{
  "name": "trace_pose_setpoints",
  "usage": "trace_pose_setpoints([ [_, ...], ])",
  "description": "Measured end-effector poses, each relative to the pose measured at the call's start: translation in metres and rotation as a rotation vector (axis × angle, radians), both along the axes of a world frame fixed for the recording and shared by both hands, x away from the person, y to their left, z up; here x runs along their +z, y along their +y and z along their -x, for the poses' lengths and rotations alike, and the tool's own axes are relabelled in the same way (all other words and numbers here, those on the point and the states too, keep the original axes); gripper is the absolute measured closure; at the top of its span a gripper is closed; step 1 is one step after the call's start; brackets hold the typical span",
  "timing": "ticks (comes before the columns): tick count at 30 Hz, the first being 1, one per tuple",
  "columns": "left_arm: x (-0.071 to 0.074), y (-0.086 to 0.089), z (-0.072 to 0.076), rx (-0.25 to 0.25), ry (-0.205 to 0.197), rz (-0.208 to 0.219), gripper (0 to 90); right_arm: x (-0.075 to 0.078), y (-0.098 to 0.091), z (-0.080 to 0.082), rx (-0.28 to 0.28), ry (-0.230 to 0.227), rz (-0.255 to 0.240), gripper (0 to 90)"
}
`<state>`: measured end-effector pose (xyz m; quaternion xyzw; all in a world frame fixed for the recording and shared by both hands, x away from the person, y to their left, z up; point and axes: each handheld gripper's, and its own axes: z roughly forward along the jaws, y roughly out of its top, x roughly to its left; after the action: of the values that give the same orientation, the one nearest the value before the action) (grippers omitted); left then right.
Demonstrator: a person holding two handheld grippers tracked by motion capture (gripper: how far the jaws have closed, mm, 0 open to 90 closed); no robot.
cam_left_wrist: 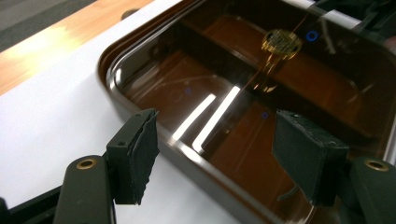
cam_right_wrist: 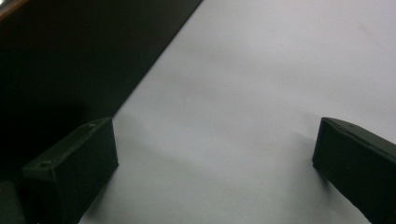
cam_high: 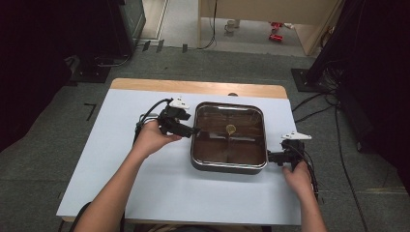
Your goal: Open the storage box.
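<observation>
Left tongs point(cam_high: 192, 130) spread over the glass-lidded pan's point(cam_high: 229, 166) rim; right tongs point(cam_high: 269, 156) spread beside it; white bench point(cam_high: 121, 174), cabled grey floor.

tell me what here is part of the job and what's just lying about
In the job:
- pan with glass lid and its knob
- left gripper, jaws open at the pan's left rim
- right gripper, jaws open at its right corner

Lying about:
- red cans on the floor beyond
- floor cables
- white sheet under the pan

Left gripper point(cam_high: 192, 131) and right gripper point(cam_high: 269, 156) both hand-held, jaws apart, pointing inward
</observation>
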<state>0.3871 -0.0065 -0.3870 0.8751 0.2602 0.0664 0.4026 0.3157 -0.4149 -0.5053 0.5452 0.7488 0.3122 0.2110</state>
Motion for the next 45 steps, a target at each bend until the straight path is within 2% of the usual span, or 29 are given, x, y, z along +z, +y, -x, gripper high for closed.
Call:
trace_pose_setpoints([
  [3, 0.001, -0.014, -0.001, -0.032, 0.004, 0.004, 31.3, 0.0, 0.0, 0.0, -0.001, 0.0, 0.0, 0.0],
  [9, -0.001, -0.03, -0.003, -0.071, 0.012, 0.008, 32.1, 0.0, 0.0, 0.0, -0.002, 0.001, -0.002, 0.0],
  [10, -0.002, -0.034, -0.004, -0.078, 0.023, 0.006, 32.2, 0.0, 0.0, 0.0, -0.002, 0.001, -0.002, 0.0],
  [11, -0.003, -0.04, -0.004, -0.091, 0.023, -0.006, 32.2, 0.0, 0.0, 0.0, -0.002, 0.001, -0.002, 0.0],
  [16, -0.006, -0.056, -0.004, -0.121, 0.018, -0.01, 33.2, 0.0, 0.0, 0.0, -0.003, 0.001, -0.002, 0.0],
  [20, -0.01, -0.071, -0.004, -0.142, 0.002, -0.012, 36.3, 0.0, 0.0, 0.0, -0.002, 0.001, -0.002, 0.0],
  [23, -0.018, -0.084, -0.008, -0.161, 0.009, -0.023, 37.8, 0.0, 0.0, 0.0, -0.002, 0.002, -0.002, 0.0],
  [29, -0.028, -0.096, -0.012, -0.168, 0.021, -0.016, 40.9, 0.0, 0.0, 0.0, -0.002, 0.002, -0.002, 0.0],
  [32, -0.034, -0.101, -0.013, -0.174, 0.023, -0.027, 42.6, 0.0, 0.0, 0.0, -0.002, 0.002, -0.002, 0.0],
  [36, -0.038, -0.106, -0.01, -0.192, -0.015, -0.045, 51.5, 0.0, 0.0, 0.0, -0.002, 0.001, -0.002, 0.0],
  [38, -0.039, -0.106, -0.011, -0.199, -0.017, -0.035, 52.2, 0.0, 0.0, 0.0, -0.002, 0.001, -0.002, 0.0],
  [39, -0.04, -0.105, -0.011, -0.205, -0.002, -0.013, 55.9, 0.0, 0.0, 0.0, -0.002, 0.001, -0.002, 0.0],
  [45, -0.04, -0.104, -0.013, -0.208, 0.01, 0.011, 58.6, 0.0, 0.0, 0.0, -0.003, 0.002, -0.003, 0.0],
])
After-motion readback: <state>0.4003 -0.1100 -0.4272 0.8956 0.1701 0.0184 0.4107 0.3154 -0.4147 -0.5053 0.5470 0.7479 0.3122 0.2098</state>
